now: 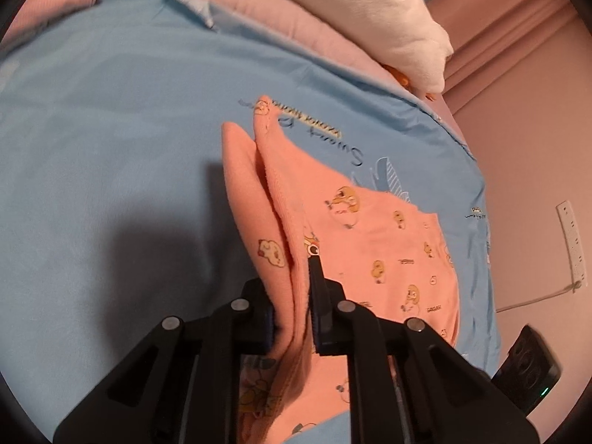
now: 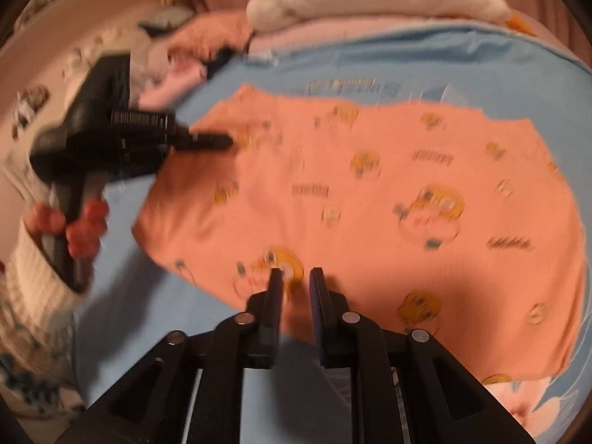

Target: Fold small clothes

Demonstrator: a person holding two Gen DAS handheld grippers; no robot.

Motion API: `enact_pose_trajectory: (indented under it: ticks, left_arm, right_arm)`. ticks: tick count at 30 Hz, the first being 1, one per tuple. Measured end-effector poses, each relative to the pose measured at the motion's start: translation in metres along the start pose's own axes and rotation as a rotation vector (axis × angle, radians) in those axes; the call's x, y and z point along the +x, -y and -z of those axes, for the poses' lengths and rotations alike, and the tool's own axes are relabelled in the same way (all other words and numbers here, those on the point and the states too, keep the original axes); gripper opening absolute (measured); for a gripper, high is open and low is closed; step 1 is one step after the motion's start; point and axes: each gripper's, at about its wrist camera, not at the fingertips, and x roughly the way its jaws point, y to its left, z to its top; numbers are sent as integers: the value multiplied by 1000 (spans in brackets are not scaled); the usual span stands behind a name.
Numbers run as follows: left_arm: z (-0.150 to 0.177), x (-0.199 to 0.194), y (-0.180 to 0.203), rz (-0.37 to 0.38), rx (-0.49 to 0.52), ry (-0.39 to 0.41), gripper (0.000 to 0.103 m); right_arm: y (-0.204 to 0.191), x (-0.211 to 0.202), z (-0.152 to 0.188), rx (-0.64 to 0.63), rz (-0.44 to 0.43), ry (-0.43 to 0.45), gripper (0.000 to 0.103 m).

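1. Fabric of the orange garment (image 2: 370, 199), printed with yellow cartoon ducks, lies on the blue sheet (image 2: 481, 66); in the right wrist view its long axis runs from upper left to lower right.
2. At its left end the left gripper (image 1: 292, 296) clamps a raised double fold, which stands up and points away toward the pink blanket (image 1: 296, 18).
3. A bare hand (image 2: 70, 225) in a white knit sleeve grips that tool's handle, fingers pointing right onto the cloth.
4. The right gripper (image 2: 296, 277) hangs over the near hem, jaws narrowly apart; the blur hides whether cloth sits between them.
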Motion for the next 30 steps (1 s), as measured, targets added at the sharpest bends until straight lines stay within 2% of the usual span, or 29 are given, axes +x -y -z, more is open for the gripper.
enact_pose_trajectory:
  ticks: [2, 6, 8, 9, 12, 17, 19, 21, 23, 26, 28, 30]
  left_arm:
    - [-1, -3, 13, -4, 18, 4, 13]
    - [-1, -4, 40, -11, 67, 2, 12]
    - [0, 0, 59, -16, 107, -6, 13]
    - [0, 2, 68, -20, 126, -11, 13]
    - [3, 15, 97, -33, 183, -34, 13]
    - [11, 46, 129, -41, 247, -78, 13]
    - [14, 65, 135, -40, 257, -109, 16]
    - [18, 83, 132, -30, 234, -155, 19]
    - [24, 94, 128, 0, 217, -206, 23]
    - [36, 94, 127, 38, 239, -242, 23]
    - [41, 86, 125, 68, 251, -246, 26]
    - [46, 71, 119, 84, 256, -224, 34]
  right_arm:
    - [15, -7, -9, 81, -59, 48, 17]
    - [48, 0, -18, 248, -162, 71, 19]
    - [64, 6, -24, 337, -247, 80, 20]
    - [71, 8, -24, 380, -279, 91, 22]
    - [97, 6, -24, 520, -368, 127, 40]
    - [126, 11, -17, 671, -499, 136, 45]
    - [133, 15, -16, 716, -528, 146, 57]
    - [137, 23, -15, 757, -574, 130, 64]
    - [135, 32, -16, 768, -554, 84, 64]
    - [129, 35, -20, 738, -518, 55, 64]
    - [122, 34, -27, 674, -468, 23, 64]
    - [116, 35, -29, 639, -436, 10, 63]
